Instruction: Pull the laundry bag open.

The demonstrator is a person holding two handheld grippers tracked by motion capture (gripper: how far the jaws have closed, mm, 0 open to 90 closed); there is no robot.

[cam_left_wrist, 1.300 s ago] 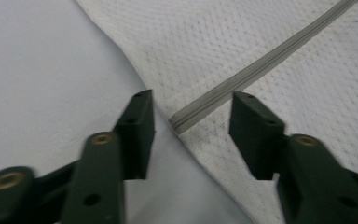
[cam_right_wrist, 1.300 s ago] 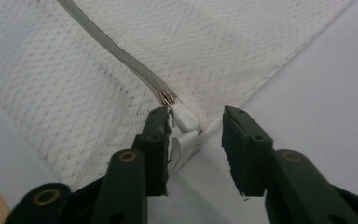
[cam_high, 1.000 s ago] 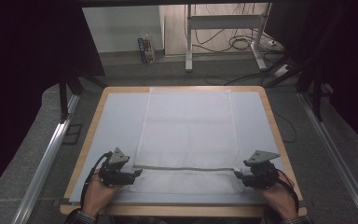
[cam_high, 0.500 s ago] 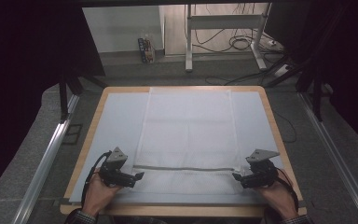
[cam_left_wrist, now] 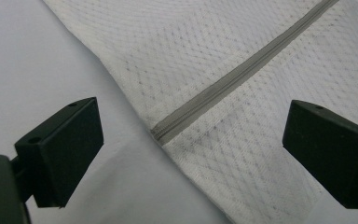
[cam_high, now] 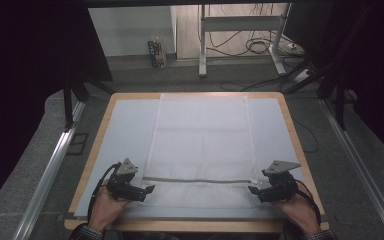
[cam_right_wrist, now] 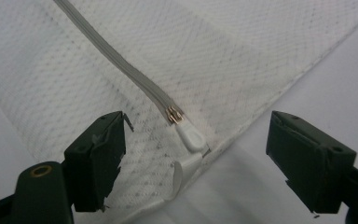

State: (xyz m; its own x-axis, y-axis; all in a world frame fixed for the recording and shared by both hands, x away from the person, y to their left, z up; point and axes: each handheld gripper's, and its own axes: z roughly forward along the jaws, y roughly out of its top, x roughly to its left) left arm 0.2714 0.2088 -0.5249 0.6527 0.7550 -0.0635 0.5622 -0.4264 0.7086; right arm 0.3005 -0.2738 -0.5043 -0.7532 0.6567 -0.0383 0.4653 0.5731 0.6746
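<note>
The mesh bag lies flat on the table. Its zipper runs between the grippers; the pull sits between the released right gripper jaws. The left gripper, also released, straddles the opposite zipper end.

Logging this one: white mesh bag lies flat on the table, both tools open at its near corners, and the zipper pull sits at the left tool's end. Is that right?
Not quite. The zipper pull sits at the right tool's end, as the right gripper view shows; the left gripper view shows only the zipper's plain end between the left tool's jaws. The rest holds: the mesh bag lies flat and both tools are open.
</note>
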